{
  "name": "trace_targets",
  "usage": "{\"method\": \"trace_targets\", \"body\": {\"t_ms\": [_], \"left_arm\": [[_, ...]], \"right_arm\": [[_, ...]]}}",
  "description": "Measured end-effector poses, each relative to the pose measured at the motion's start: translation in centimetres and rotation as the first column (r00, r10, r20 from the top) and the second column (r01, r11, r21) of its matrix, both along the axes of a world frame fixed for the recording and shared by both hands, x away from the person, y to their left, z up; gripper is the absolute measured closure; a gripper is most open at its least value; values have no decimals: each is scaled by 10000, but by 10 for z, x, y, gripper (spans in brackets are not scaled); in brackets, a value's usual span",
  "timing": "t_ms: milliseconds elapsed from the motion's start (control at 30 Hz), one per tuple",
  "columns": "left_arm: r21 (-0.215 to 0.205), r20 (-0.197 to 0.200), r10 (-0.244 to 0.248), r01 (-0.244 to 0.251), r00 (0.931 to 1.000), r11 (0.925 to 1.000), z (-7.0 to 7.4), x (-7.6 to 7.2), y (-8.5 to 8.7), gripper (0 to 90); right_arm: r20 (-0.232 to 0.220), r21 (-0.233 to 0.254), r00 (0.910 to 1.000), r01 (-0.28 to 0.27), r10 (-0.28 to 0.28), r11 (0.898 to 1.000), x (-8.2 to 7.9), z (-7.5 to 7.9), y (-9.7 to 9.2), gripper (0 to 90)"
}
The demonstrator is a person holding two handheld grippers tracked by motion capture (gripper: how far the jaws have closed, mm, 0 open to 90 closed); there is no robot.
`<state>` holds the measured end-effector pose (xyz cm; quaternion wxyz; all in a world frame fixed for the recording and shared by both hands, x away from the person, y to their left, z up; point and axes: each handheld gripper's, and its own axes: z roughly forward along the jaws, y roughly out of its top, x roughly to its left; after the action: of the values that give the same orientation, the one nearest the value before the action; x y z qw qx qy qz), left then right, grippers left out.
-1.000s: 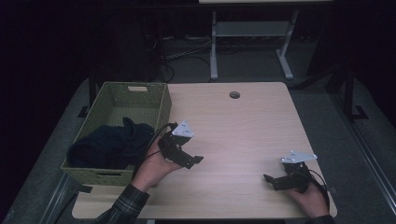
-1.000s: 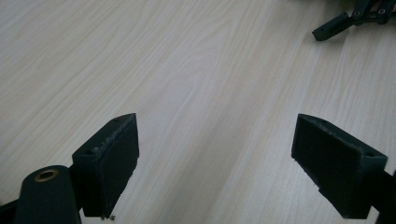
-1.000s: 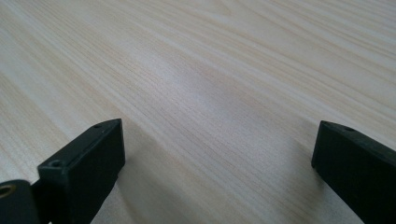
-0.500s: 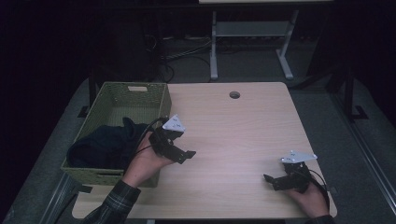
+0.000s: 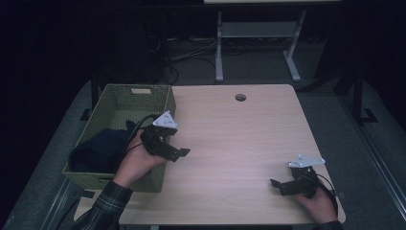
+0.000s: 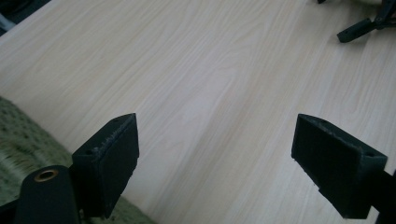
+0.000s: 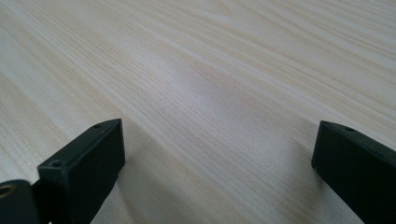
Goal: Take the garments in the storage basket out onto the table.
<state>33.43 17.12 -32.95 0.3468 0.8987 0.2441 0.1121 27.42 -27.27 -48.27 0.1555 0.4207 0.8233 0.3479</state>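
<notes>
A green woven basket (image 5: 109, 104) stands on the left end of the light wooden table (image 5: 239, 134). A dark cloth (image 5: 98, 148) lies bunched inside it. My left gripper (image 5: 179, 154) hovers over the basket's right wall, pointing right across the table, open with nothing between its jaws. In the left gripper view, the gripper (image 6: 219, 128) has bare wood under it and the basket's weave (image 6: 18, 140) at the lower left. My right gripper (image 5: 276, 185) rests low at the table's front right, pointing left. In the right gripper view, it (image 7: 222, 130) is open and holds nothing.
A round cable hole (image 5: 240, 97) sits near the table's far edge. A white-legged stand (image 5: 258, 33) and floor cables (image 5: 186, 52) lie beyond the table. The right gripper's jaw tip (image 6: 355, 29) shows far off in the left gripper view.
My left gripper has moved left and slightly up, from over the bare table to above the basket's right wall. It stays open. The right gripper has not moved.
</notes>
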Motion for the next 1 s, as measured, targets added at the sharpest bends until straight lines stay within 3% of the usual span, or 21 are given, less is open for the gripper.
{"method": "trace_targets", "body": {"t_ms": [600, 1000], "left_arm": [[190, 182, 656, -660, 9977, 9976, 17, 11, 35, 149], [171, 344, 1456, -1462, 9888, 9891, 25, 17, 67, 149]], "right_arm": [[4, 6, 10000, 11, -11, 10000, 0, 0, 0, 24], [-12, 24, 10000, 22, -22, 10000, 0, 0, 0, 24]]}}
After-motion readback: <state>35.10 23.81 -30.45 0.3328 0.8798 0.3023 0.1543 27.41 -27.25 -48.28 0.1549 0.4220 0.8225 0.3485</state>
